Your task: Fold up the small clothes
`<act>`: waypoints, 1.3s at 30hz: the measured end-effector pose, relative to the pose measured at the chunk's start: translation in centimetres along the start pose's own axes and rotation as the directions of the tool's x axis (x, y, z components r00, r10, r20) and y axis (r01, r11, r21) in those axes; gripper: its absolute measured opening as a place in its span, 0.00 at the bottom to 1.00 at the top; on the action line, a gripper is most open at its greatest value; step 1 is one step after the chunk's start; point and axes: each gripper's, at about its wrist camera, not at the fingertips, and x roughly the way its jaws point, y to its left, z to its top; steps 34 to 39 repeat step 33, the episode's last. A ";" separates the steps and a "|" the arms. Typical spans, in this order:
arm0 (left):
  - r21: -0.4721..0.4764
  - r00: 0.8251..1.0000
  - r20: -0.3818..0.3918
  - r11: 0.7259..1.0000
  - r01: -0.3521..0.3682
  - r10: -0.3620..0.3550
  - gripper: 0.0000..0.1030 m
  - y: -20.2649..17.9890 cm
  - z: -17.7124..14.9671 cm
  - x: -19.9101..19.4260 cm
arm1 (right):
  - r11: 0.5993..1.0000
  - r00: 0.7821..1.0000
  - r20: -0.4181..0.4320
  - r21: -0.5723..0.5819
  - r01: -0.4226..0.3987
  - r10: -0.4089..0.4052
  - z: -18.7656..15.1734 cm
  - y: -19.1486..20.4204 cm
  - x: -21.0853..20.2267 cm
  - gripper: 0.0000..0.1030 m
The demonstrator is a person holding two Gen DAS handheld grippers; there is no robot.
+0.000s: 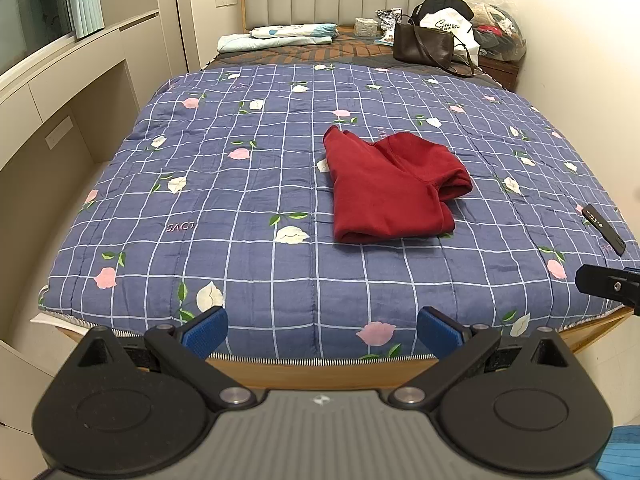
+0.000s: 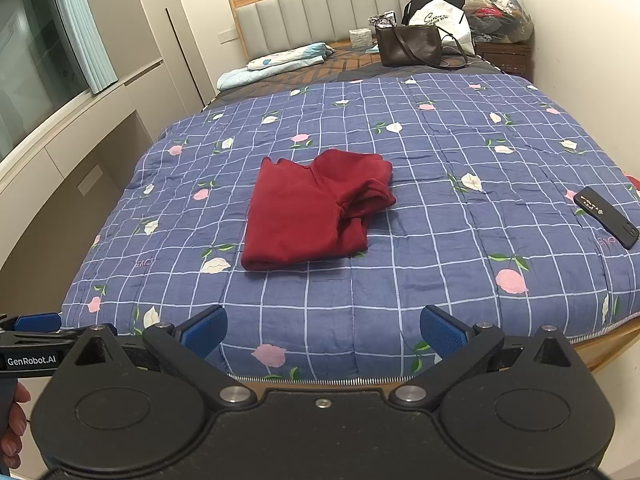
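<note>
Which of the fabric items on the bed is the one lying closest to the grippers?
The dark red garment, partly folded mid-quilt. The pale blue printed folded bedding lies far off by the headboard. Both grippers, left and right, are open.

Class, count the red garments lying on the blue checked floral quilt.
1: a dark red folded garment lies mid-quilt, left of the black phone. Nothing appears hidden beneath.

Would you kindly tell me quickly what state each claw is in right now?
Left claw: open, holding nothing, at the bed's foot edge.
Right claw: open, holding nothing, short of the red garment.
</note>
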 end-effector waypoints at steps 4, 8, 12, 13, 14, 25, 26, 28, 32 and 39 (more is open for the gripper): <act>-0.001 1.000 0.001 1.000 0.001 -0.001 1.00 0.3 0.2 0.0 | 1.000 1.000 0.004 0.003 0.003 -0.003 0.0 0.1 -0.1 0.99; 0.010 1.000 0.002 1.000 -0.018 0.018 1.00 0.4 0.2 -0.1 | 1.000 1.000 0.007 0.007 0.007 -0.007 0.0 0.3 -0.2 0.99; 0.025 0.999 0.011 0.999 -0.045 0.045 1.00 0.4 0.1 -0.3 | 1.000 1.000 0.008 0.008 0.007 -0.007 0.0 0.4 -0.3 0.99; 0.028 0.999 0.013 0.998 -0.050 0.050 1.00 0.5 0.1 -0.4 | 1.000 1.000 0.007 0.008 0.008 -0.008 0.0 0.4 -0.3 0.99; 0.029 0.999 0.013 0.998 -0.051 0.051 1.00 0.4 0.1 -0.4 | 1.000 1.000 0.007 0.007 0.008 -0.008 0.0 0.4 -0.3 0.99; 0.024 0.999 0.003 0.998 -0.054 0.054 1.00 0.9 0.0 -0.3 | 1.000 1.000 0.003 0.005 0.006 -0.006 0.1 0.7 -0.1 0.99; 0.023 0.998 0.002 0.998 -0.055 0.055 1.00 0.8 0.0 -0.3 | 1.000 1.000 0.002 0.006 0.006 -0.006 0.1 0.7 -0.1 0.99; 0.022 0.998 0.002 0.998 -0.055 0.055 1.00 0.9 0.0 -0.3 | 1.000 1.000 0.002 0.006 0.006 -0.006 0.1 0.8 0.0 0.99; 0.025 0.998 -0.001 0.998 -0.055 0.055 1.00 0.9 0.0 -0.2 | 1.000 1.000 0.000 0.005 0.004 -0.004 0.1 0.8 0.1 0.99; 0.025 0.999 -0.003 0.998 -0.055 0.055 1.00 0.9 0.0 -0.1 | 1.000 1.000 -0.001 0.006 0.005 -0.005 0.1 0.8 0.1 0.99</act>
